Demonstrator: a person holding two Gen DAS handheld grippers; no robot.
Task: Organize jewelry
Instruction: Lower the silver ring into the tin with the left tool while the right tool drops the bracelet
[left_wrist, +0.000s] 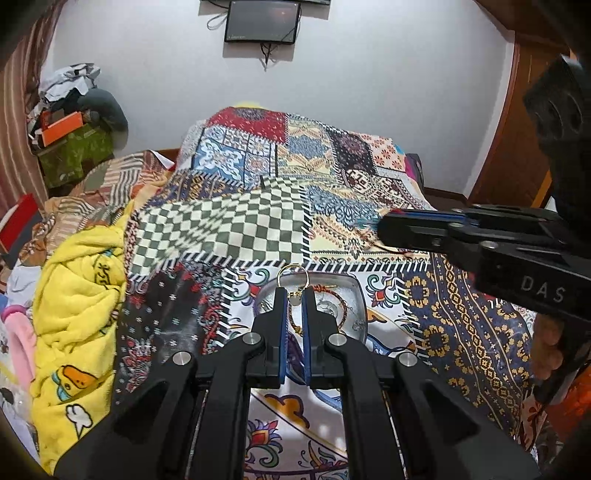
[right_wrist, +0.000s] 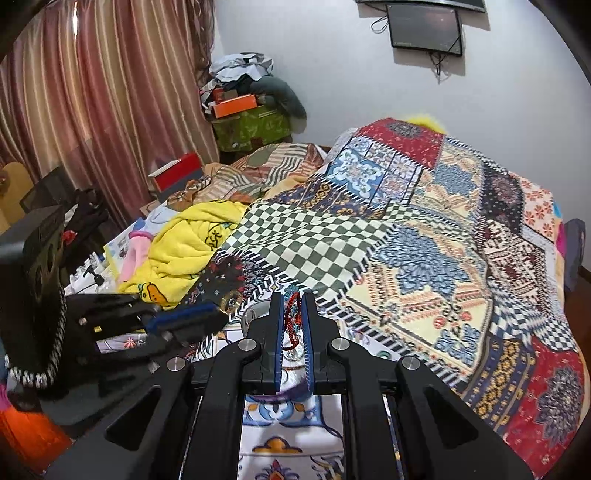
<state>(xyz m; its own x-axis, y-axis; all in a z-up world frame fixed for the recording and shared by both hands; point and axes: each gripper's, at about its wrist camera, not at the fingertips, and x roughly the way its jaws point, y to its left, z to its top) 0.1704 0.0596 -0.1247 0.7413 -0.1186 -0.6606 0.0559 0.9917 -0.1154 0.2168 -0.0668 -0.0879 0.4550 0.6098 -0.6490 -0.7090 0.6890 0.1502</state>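
Note:
My left gripper (left_wrist: 294, 292) is shut on a gold hoop earring (left_wrist: 291, 266), whose ring sticks up above the blue pads. Just beneath it on the bed sits a clear dish (left_wrist: 352, 295) with a red-brown cord bracelet (left_wrist: 343, 303) lying inside. My right gripper (right_wrist: 293, 300) is shut on a red and teal braided bracelet (right_wrist: 291, 315). In the left wrist view the right gripper (left_wrist: 382, 225) hovers to the right of the dish and above it. The right wrist view shows the left gripper (right_wrist: 218, 313) at the left, over the dish (right_wrist: 255, 313).
A patchwork bedspread (left_wrist: 332, 177) covers the bed. A yellow blanket (left_wrist: 77, 288) is bunched at the left, with a red box (right_wrist: 181, 170) and piled clutter (right_wrist: 247, 110) behind it. Striped curtains (right_wrist: 92, 110) hang on the left. A dark screen (left_wrist: 262, 20) is on the wall.

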